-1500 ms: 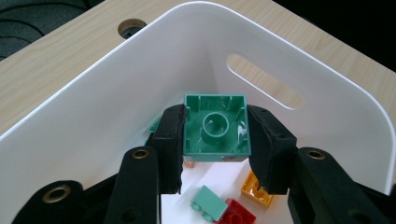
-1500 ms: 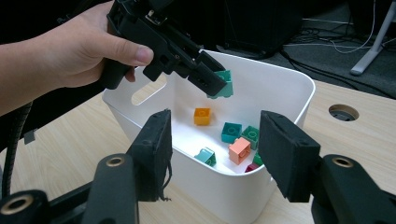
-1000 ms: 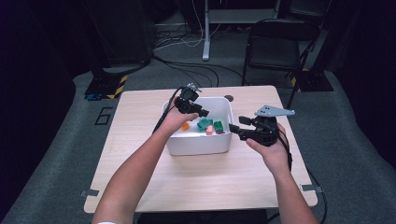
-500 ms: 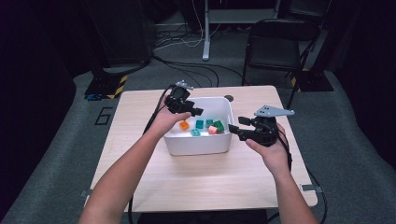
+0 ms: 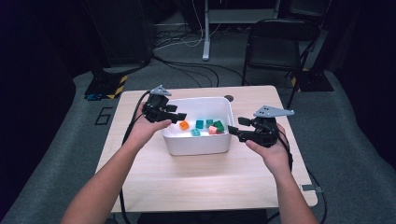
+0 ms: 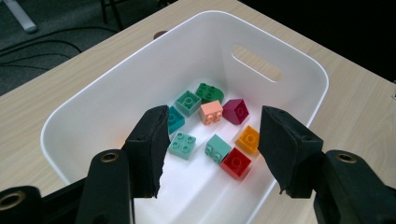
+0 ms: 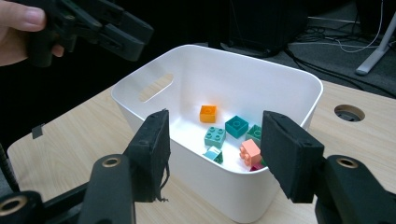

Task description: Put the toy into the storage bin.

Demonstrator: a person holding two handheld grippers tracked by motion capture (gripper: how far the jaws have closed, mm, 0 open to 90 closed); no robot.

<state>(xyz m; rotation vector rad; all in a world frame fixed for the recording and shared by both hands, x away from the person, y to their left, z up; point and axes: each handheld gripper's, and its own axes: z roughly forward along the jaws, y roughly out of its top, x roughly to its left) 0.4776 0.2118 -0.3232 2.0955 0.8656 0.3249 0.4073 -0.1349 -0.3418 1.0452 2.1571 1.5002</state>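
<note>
White bin [image 5: 198,144] sits mid-table [image 5: 196,186], long side across my view. Inside it, loose building bricks on the floor of the bin: an orange brick [image 5: 184,125] toward the left end, teal ones [image 5: 200,124] in the middle, a pink one [image 5: 213,129] and a dark green one [image 5: 218,125] toward the right.

Left gripper [image 5: 175,116] hangs at the bin's left rim, tips pointing in over it. Its jaws have just been opening and I see them wide apart with nothing between the pads. From the left gripper view the bin's contents lie below the open jaws: a red brick [image 6: 236,163], a yellow-orange brick [image 6: 248,138], a magenta brick [image 6: 236,111], a pink brick [image 6: 211,112], several teal and mint pieces, all resting on the bin floor and clear of the pads.

Right gripper [image 5: 236,129] sits just outside the bin's right end, tips toward the wall. Its jaws have also been easing wider; they stand spread and hold nothing. In the right gripper view I look across the near rim of the bin [image 7: 219,196], and the other gripper [image 7: 93,28] shows at top left in the person's hand [image 7: 21,30].

All bricks lie in the bin; neither tool touches one.
</note>
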